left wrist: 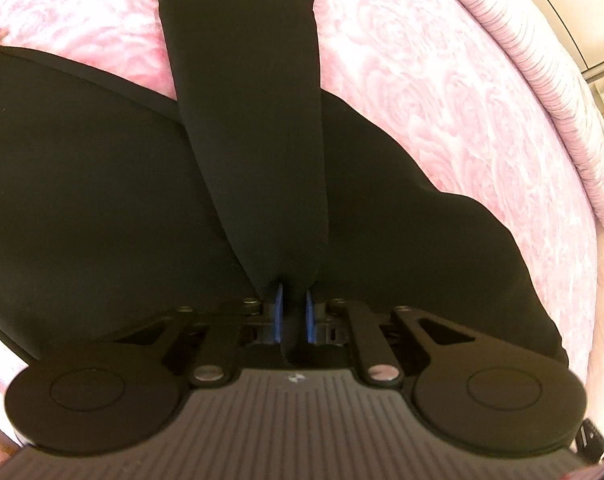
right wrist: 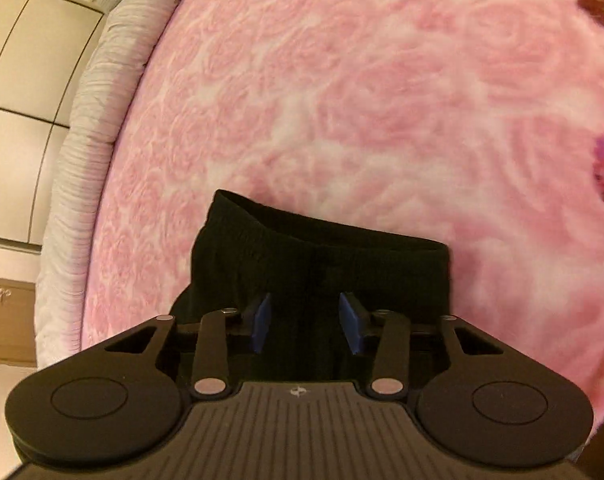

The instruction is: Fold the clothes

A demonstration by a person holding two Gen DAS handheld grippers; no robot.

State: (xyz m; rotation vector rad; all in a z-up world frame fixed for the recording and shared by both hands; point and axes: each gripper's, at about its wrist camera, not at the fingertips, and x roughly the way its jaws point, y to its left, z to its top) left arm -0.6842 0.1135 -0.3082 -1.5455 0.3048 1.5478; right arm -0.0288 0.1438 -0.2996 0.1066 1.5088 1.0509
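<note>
I observe a pink rose-patterned blanket (right wrist: pixel 342 80) covering the bed, a pale ribbed pillow (right wrist: pixel 90 112) along its edge, and cream cabinet panels (right wrist: pixel 26 52) beyond. The black garment (left wrist: pixel 102 184) lies spread on the blanket. My left gripper (left wrist: pixel 293 312) pinches a fold of it; my right gripper (right wrist: pixel 307 322) stands spread over the ribbed waistband (right wrist: pixel 322 236).
</note>
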